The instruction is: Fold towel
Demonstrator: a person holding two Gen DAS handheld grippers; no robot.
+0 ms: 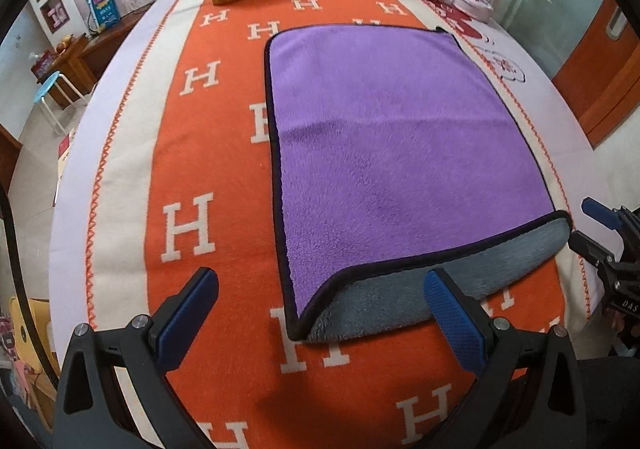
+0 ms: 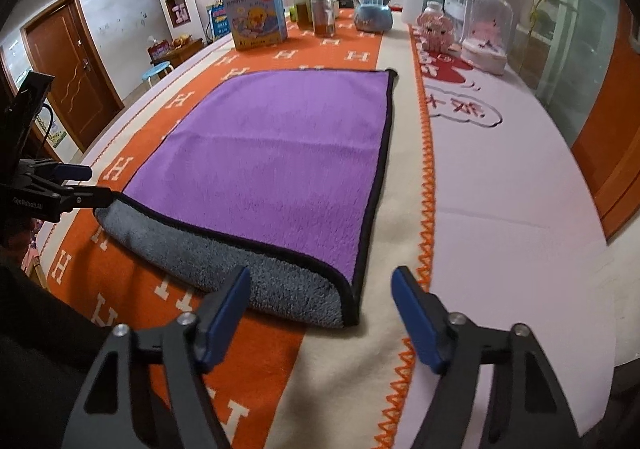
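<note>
Plush purple towel with grey underside and black piping (image 1: 400, 153) lies folded over on the orange blanket-covered table (image 1: 224, 169). Left claw (image 1: 320, 313) and right claw (image 2: 320, 309) gape empty before its soft, limp near corners — pinch there.

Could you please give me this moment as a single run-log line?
task: fold towel | towel: folded once, purple up, grey fold near | left gripper: open, at near-left corner | right gripper: open, at near-right corner | holding: nothing

The left gripper (image 1: 322, 313) is held low in the frame, fingers spread wide apart. The right gripper (image 2: 320, 309) is likewise held low, fingers parted, nothing gripped.
</note>
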